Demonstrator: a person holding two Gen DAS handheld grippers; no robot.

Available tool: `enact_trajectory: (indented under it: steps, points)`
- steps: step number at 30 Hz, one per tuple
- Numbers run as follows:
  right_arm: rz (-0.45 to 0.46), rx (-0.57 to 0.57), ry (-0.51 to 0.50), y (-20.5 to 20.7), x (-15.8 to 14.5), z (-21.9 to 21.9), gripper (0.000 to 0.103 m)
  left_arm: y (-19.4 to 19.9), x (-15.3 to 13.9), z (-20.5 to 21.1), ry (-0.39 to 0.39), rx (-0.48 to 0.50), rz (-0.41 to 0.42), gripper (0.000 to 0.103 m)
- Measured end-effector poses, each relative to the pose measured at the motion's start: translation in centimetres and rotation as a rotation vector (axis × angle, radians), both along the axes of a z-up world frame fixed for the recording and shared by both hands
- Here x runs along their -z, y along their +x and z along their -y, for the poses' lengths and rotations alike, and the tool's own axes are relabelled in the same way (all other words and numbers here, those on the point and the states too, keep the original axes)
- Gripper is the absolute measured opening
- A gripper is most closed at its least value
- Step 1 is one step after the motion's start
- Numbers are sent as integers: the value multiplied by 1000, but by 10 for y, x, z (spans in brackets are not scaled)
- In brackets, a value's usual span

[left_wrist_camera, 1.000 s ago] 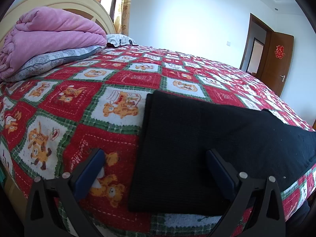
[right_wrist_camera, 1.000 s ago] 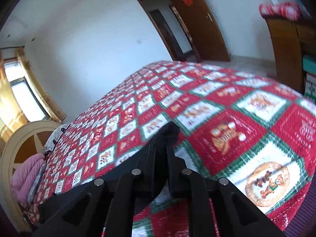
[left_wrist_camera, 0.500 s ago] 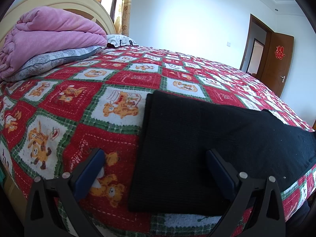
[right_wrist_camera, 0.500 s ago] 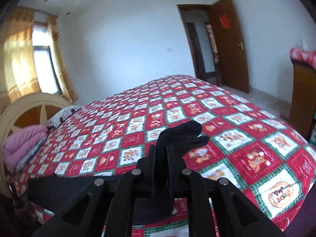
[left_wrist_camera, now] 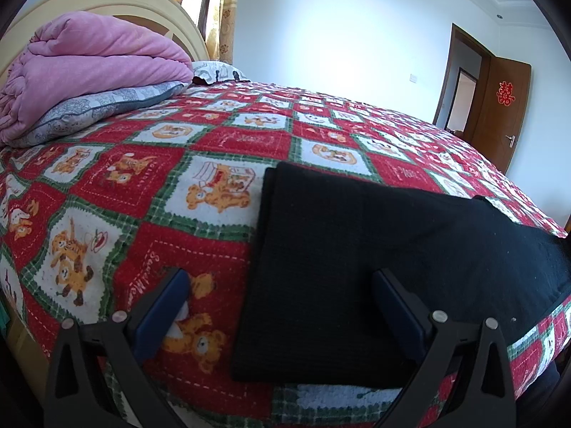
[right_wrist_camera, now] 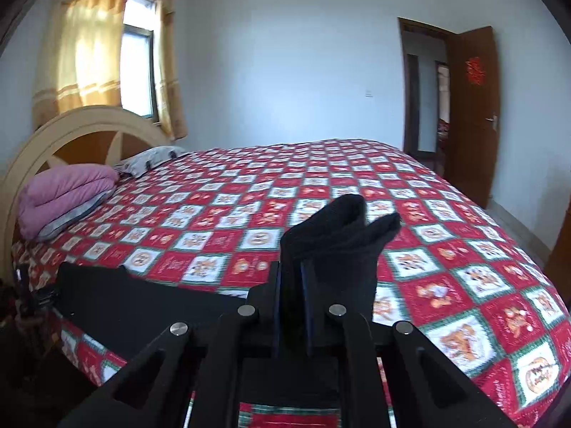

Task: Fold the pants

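The black pants (left_wrist_camera: pixel 374 249) lie along the near edge of the bed, one end flat and squared off under my left gripper (left_wrist_camera: pixel 282 303). Their other end is up off the cover, bunched and pinched tight between the pressed-together fingers of my right gripper (right_wrist_camera: pixel 294 303), the cloth sticking up past the tips in two rumpled lobes. My left fingers (left_wrist_camera: pixel 160 310) are spread wide and hold nothing: one is over the bare cover, the other over the dark cloth, and I cannot tell whether either touches.

I judge the fold to be partway. The pants already look narrowed into a long strip, legs laid together, and the lengthwise fold is what I have in hand: the lifted end has yet to be carried over and laid on the flat end, then smoothed.

The bedspread (left_wrist_camera: pixel 221 142) is a soft quilted check of red, white and green squares with little bears, so cloth should drag on it a bit. At the head of the bed a folded pink quilt (left_wrist_camera: pixel 89 64) sits on a grey pillow (left_wrist_camera: pixel 107 107) against a cream headboard (right_wrist_camera: pixel 89 132). Behind are a curtained window (right_wrist_camera: pixel 135 71), white walls and an open brown door (right_wrist_camera: pixel 471 114).
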State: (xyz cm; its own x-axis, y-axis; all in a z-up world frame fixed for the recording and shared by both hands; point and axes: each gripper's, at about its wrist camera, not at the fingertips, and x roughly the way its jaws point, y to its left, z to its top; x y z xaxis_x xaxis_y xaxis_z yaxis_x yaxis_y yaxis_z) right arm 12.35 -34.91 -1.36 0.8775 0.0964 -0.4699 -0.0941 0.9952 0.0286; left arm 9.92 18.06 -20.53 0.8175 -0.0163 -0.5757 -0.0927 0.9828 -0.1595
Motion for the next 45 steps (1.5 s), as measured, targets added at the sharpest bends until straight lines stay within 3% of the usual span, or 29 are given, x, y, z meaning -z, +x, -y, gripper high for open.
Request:
enact_trajectory:
  steps: [31,45]
  points:
    - [-127,-230,-14,49,58,-144,10,0,0,1,-1,-1,2,103]
    - [-181,-292,-163,50,108,-202,10,0,0,1,-1,-2,3,103]
